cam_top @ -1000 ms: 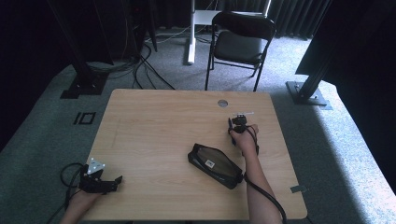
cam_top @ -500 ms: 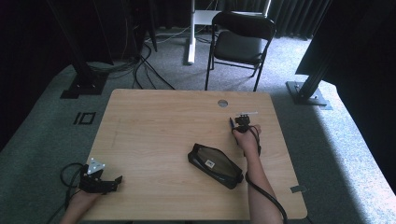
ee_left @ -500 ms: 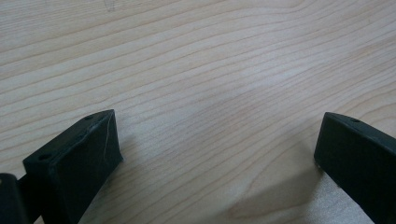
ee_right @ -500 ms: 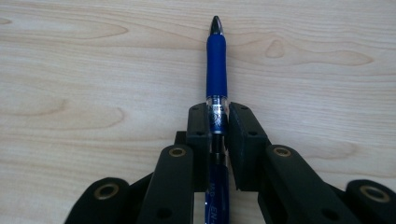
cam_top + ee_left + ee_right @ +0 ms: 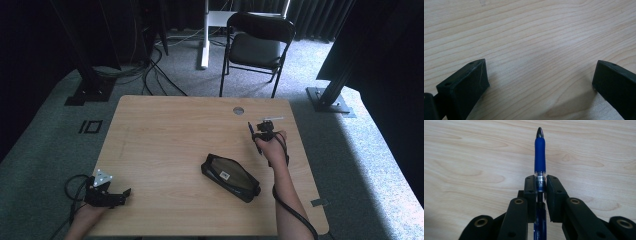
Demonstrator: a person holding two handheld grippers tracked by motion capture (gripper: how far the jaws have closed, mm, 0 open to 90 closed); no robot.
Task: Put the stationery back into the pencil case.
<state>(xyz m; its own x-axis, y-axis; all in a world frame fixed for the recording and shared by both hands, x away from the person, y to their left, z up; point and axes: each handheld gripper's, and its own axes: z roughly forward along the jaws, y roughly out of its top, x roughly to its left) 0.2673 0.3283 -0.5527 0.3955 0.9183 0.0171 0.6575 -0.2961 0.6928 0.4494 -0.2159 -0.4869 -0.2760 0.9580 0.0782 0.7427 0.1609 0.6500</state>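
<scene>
My right gripper (image 5: 540, 185) is shut on a blue pen (image 5: 540, 157), whose blue grip and dark tip stick out past the jaws over bare wood. From above, the right gripper (image 5: 261, 135) holds the pen (image 5: 251, 132) over the table's right side, just right of a black pencil case (image 5: 230, 177) that lies flat on the wood. My left gripper (image 5: 116, 195) rests at the table's front left corner. Its jaws (image 5: 539, 82) stand wide apart with only wood grain between them.
The wooden table (image 5: 165, 135) has a round cable hole (image 5: 238, 110) near its far edge. A black folding chair (image 5: 257, 45) stands behind the table on grey carpet. Cables trail from both grippers off the front edge.
The right gripper with the pen has shifted slightly toward me and to the right. The left gripper and the pencil case have stayed put.
</scene>
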